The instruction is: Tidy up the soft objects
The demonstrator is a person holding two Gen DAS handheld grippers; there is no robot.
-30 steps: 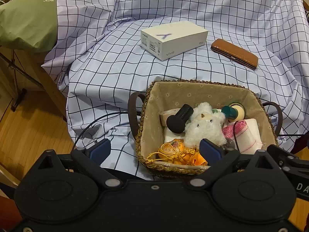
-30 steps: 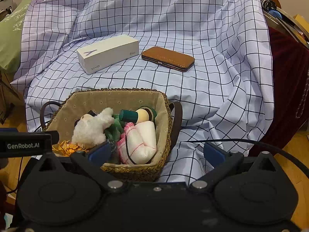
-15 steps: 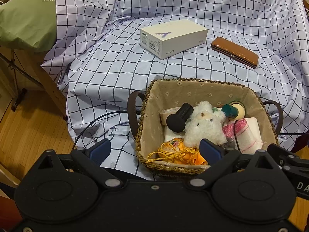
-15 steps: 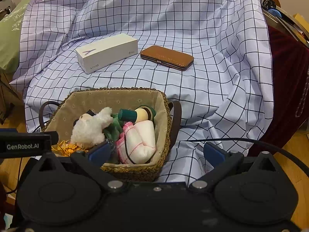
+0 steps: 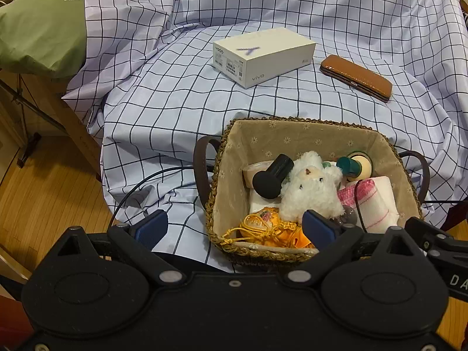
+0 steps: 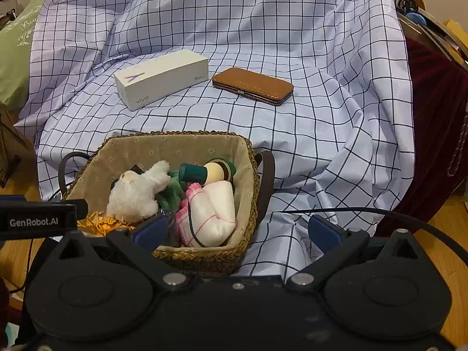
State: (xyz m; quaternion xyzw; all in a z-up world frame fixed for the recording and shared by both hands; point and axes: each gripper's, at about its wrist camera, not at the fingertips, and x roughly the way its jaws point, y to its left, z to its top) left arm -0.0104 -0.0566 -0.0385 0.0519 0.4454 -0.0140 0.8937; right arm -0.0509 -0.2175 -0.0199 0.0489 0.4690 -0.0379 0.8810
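Basket [image 5: 295,128], one plush [image 5: 310,187], one box [image 5: 263,52], one case [image 5: 355,77]

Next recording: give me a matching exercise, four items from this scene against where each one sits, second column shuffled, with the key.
Items:
1. white plush toy
2. white phone box
3. brown case
4. green pillow

Places:
A. far left, beyond the edge of the checked cloth
B. on the cloth, right of the box
C. inside the woven basket
D. on the cloth, beyond the basket

Pairs: 1-C, 2-D, 3-B, 4-A
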